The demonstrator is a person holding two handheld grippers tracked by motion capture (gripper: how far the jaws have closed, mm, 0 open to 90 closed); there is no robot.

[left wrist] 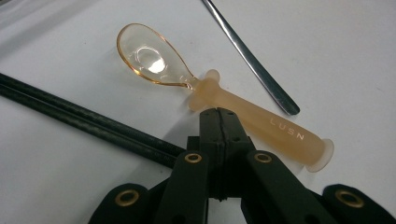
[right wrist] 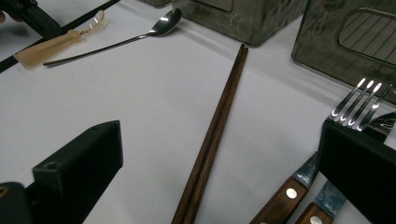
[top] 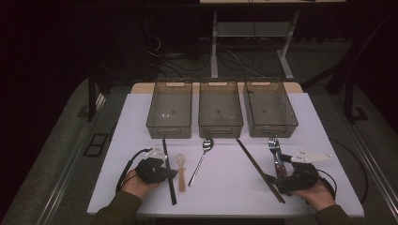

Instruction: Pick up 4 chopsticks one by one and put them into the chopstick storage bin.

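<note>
the brown chopsticks [right wrist: 212, 135] lie as a pair on the white table [top: 225, 187], running from near the middle bin away down toward the person's side. in the right gripper view they sit between the two black jaws, which stand wide apart, one low to the left of the sticks and one to the right, neither touching them. so the right gripper [top: 291, 180] looks lined up to take the pair. to do this well, it should come down with the sticks centred in the gap, and close on both at once so they stay side by side; a grip on only one would leave the other rolling free. the wood-handled forks [right wrist: 322, 177] lie just beside the right-hand jaw, close enough that this jaw could catch a handle, so the closing should draw in from the left.

the left gripper [left wrist: 218, 116] has its jaws pressed together with nothing between them, their tip just beside the handle of the amber plastic spoon [left wrist: 210, 88], perhaps touching it; i cannot tell. the dark chopsticks [left wrist: 84, 123] run off to the left of that tip, and the metal spoon [left wrist: 252, 60] lies beyond the plastic one. the left gripper must open before it can take anything.

three wire-mesh bins [top: 219, 110] stand in a row across the far side of the table, well apart from both grippers.
</note>
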